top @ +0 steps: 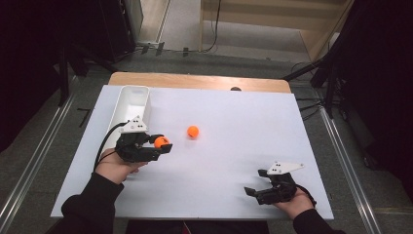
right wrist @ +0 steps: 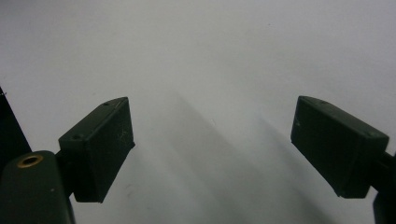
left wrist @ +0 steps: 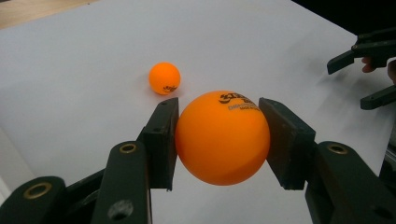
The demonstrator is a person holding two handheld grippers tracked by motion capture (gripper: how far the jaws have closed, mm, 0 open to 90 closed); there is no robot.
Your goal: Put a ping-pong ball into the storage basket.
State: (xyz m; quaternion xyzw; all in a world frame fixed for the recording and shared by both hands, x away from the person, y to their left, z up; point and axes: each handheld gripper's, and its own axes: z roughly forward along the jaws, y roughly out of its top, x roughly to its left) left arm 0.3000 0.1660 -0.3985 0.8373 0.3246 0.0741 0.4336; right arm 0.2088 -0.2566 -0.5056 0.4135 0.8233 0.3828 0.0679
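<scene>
The white tray (top: 132, 100) sits at the far left of the white sheet (top: 219, 161), just beyond my left gripper (top: 162, 145); what I can see of its inside looks bare, though its near end is hidden behind my gripper. My left jaws are clamped on an orange ball (left wrist: 222, 137), one pad on each side, held just above the sheet. A second orange ball (top: 193, 131) lies loose on the sheet a little beyond, with nothing between them. My right gripper (top: 256, 183) rests near the right front edge, well apart from both balls, its jaws spread wide over bare sheet. Both balls carry dark print; I think it is a brand logo, but the letters are too small to read.
</scene>
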